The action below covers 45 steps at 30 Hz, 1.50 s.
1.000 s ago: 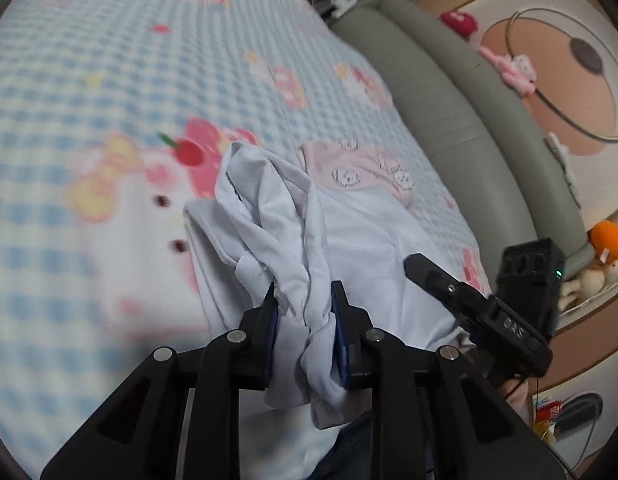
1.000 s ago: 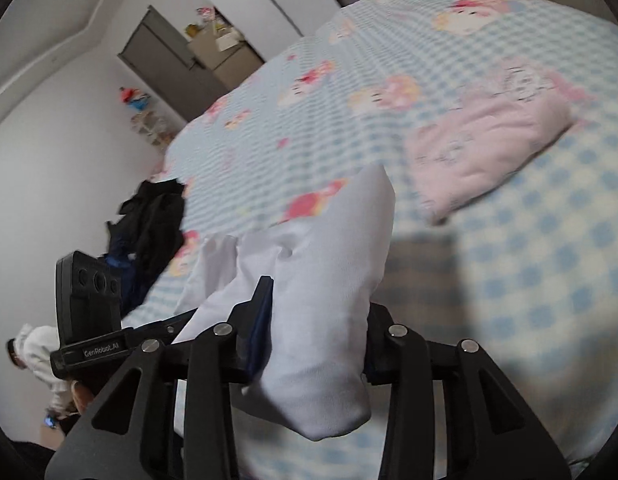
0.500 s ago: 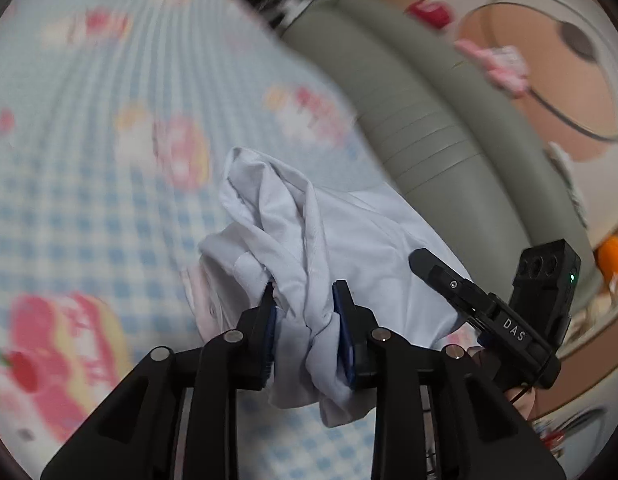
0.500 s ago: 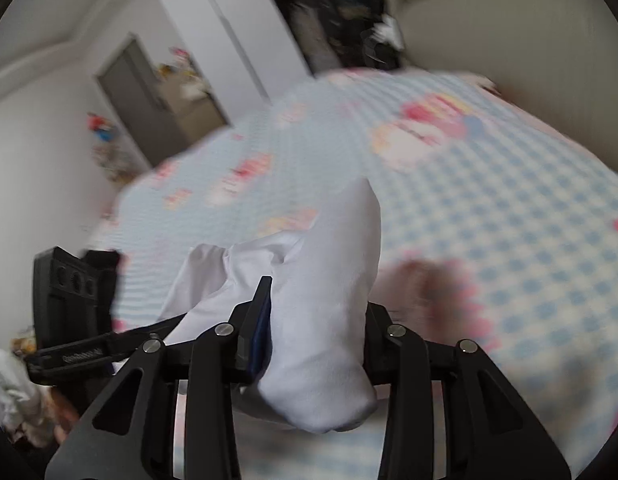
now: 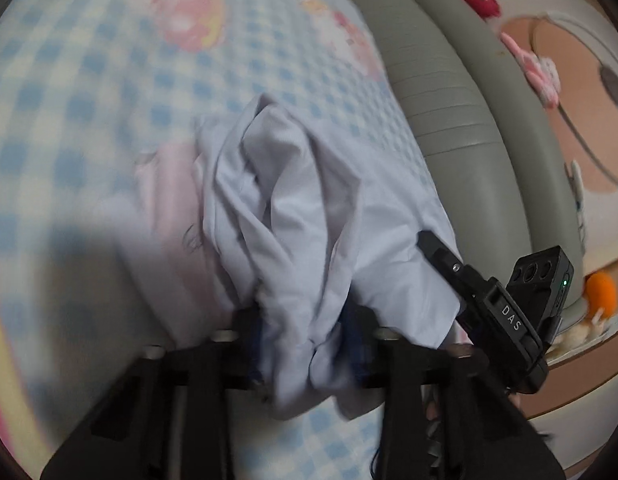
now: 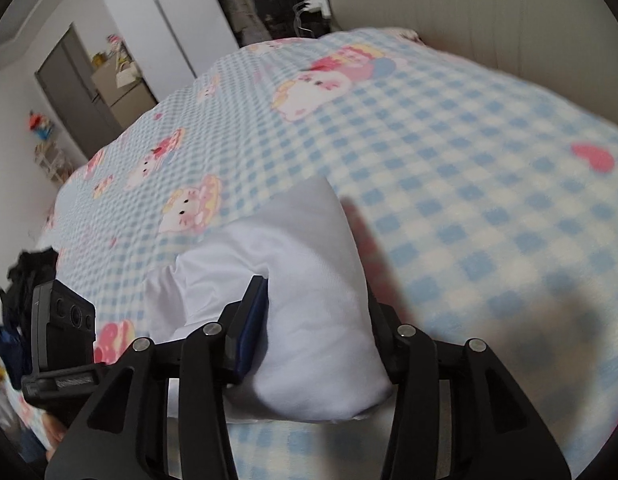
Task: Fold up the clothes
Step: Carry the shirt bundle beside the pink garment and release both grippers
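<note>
Over the checked bed, both grippers hold 1 white garment. Left gripper pinches a bunched fold, its jaws just narrowed. Right gripper's jaws, just widened, flank a thick fold.

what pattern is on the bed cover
Blue-and-white check with pink cartoon characters on the bed cover, clearest in the right wrist view.

My left gripper blurred; pads buried in white garment, contact unclear. Pink cloth left of my jaws smeared, print unreadable. My right gripper: right pad hidden behind white fold. Pink smear just right of it, unidentifiable. Bedspread ahead blurred.
</note>
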Each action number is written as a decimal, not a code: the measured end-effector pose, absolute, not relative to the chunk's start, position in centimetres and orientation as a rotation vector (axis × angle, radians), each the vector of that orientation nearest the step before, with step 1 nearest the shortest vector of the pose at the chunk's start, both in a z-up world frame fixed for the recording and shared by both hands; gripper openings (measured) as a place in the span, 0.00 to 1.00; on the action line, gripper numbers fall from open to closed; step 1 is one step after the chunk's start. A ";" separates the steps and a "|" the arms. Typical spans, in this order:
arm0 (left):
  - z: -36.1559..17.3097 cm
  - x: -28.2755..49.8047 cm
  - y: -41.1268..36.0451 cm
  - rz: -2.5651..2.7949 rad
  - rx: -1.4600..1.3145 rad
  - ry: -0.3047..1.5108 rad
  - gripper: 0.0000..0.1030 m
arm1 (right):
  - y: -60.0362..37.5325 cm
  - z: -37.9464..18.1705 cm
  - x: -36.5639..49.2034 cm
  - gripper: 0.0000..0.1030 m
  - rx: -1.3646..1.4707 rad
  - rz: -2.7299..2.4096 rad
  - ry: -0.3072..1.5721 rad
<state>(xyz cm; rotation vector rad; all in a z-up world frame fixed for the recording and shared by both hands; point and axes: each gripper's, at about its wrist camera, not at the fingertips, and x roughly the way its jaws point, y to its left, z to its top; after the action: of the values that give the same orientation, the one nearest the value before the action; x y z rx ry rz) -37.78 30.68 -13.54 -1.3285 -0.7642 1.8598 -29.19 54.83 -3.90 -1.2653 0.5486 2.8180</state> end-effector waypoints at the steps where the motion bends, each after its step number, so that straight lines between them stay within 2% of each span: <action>1: -12.3 -37.7 30.6 1.894 -1.292 -0.740 0.22 | 55.1 -3.8 -29.1 0.43 -1.252 2.817 0.560; 4: -8.5 -37.5 29.8 1.994 -1.195 -0.673 0.21 | 55.6 -3.9 -28.9 0.50 -1.219 2.813 0.546; 5: -7.9 -37.6 29.9 2.017 -1.212 -0.620 0.24 | 55.5 -4.0 -28.8 0.61 -1.211 2.812 0.516; 6: -7.8 -37.6 30.2 2.044 -1.251 -0.540 0.31 | 55.5 -4.2 -28.7 0.66 -1.204 2.810 0.491; 8: -9.2 -37.8 30.2 2.090 -1.368 -0.430 0.40 | 55.8 -5.0 -28.6 0.66 -1.207 2.800 0.522; 10: -9.9 -37.5 28.1 2.131 -1.390 -0.513 0.40 | 55.9 -4.8 -28.5 0.66 -1.206 2.804 0.535; 12: -8.9 -36.5 25.6 2.167 -1.268 -0.694 0.36 | 55.8 -4.2 -28.3 0.62 -1.198 2.811 0.521; 13: -8.0 -35.9 25.3 2.184 -1.188 -0.713 0.36 | 55.6 -3.5 -28.0 0.60 -1.166 2.817 0.510; 16: -5.7 -34.6 27.2 2.157 -1.011 -0.599 0.35 | 54.3 -0.4 -26.7 0.53 -1.009 2.912 0.488; 18: -6.0 -34.9 29.5 2.102 -1.030 -0.527 0.35 | 52.8 1.4 -26.2 0.43 -0.944 2.983 0.437; 19: -6.8 -35.2 30.5 2.095 -1.072 -0.481 0.35 | 52.0 1.7 -26.4 0.42 -0.958 3.007 0.397; 21: -8.7 -35.8 32.3 2.076 -1.163 -0.420 0.40 | 50.8 0.5 -27.5 0.34 -1.060 2.980 0.294; 23: -10.6 -36.3 33.0 2.058 -1.225 -0.429 0.42 | 50.1 -1.5 -28.7 0.33 -1.176 2.901 0.192; 26: -11.4 -36.2 33.1 2.039 -1.258 -0.449 0.42 | 50.7 -4.1 -28.6 0.28 -1.197 2.850 0.173; 32: -9.0 -35.6 32.9 2.043 -1.259 -0.427 0.42 | 51.5 -3.0 -27.8 0.28 -1.185 2.854 0.273; 34: -7.3 -35.6 32.5 2.063 -1.211 -0.437 0.39 | 51.4 -1.4 -27.1 0.33 -1.152 2.881 0.315; 35: -6.3 -35.4 32.1 2.080 -1.183 -0.433 0.40 | 51.3 -0.6 -26.7 0.38 -1.132 2.894 0.334; 36: -5.1 -35.0 31.4 2.101 -1.156 -0.421 0.41 | 50.9 0.4 -26.3 0.49 -1.101 2.902 0.336; 38: -2.8 -34.4 29.8 2.155 -1.109 -0.388 0.42 | 49.7 2.4 -25.9 0.62 -1.062 2.908 0.305; 40: -0.4 -34.0 27.5 2.230 -1.072 -0.355 0.48 | 48.2 4.2 -25.7 0.64 -1.054 2.922 0.300; 45: 4.3 -33.0 19.3 2.462 -1.057 -0.279 0.62 | 43.2 6.5 -26.0 0.91 -1.082 2.908 0.288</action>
<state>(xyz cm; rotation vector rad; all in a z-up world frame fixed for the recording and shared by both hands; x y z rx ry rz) -33.05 19.33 4.30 -1.0569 -0.2791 2.4617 -25.97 43.23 6.47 -1.0821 0.2883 2.9082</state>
